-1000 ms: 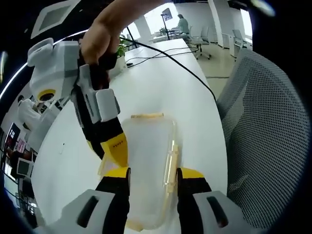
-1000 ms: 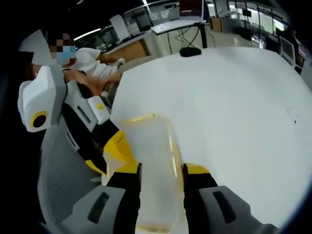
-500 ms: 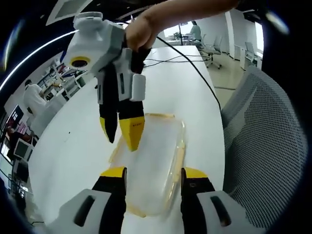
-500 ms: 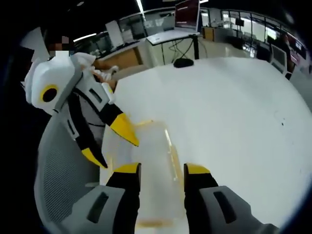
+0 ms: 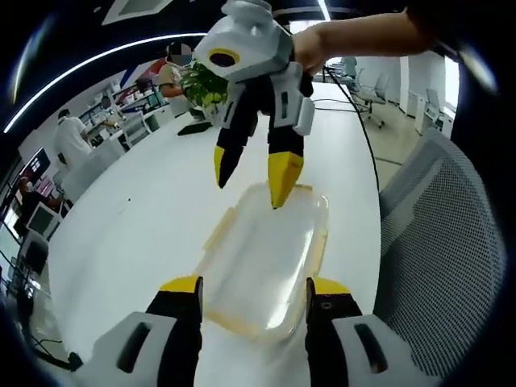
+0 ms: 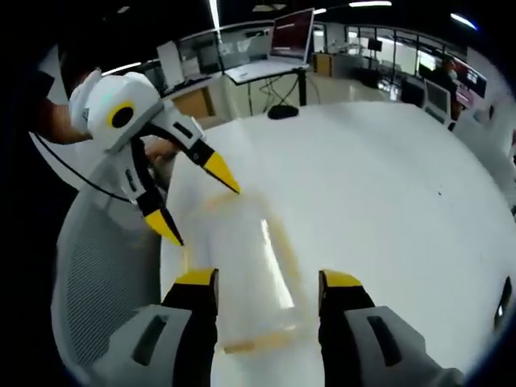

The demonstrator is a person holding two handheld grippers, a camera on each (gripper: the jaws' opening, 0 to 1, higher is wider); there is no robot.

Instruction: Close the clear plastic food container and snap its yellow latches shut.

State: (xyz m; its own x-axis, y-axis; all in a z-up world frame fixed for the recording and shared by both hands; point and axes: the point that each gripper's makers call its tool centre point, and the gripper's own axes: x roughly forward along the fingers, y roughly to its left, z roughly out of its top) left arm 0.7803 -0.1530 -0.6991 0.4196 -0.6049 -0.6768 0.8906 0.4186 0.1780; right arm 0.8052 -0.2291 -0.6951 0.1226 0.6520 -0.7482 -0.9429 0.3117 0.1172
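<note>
Both my grippers have lifted off the container (image 5: 266, 258), jaws spread and empty; it lies on the white table (image 5: 129, 242), long axis running from my left gripper (image 5: 251, 292) towards my right gripper (image 5: 251, 173), left nearer.

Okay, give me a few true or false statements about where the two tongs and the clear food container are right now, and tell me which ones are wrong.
1. The clear container lies on the white table. True.
2. The left tongs are clamped shut on the container. False: their jaws stand apart, open, on either side of its near end.
3. The right tongs hang over the container's far end with jaws apart. True.
4. The right tongs carry a yellow cup. False: nothing is between their jaws.
5. A grey mesh chair stands beside the table. True.
</note>
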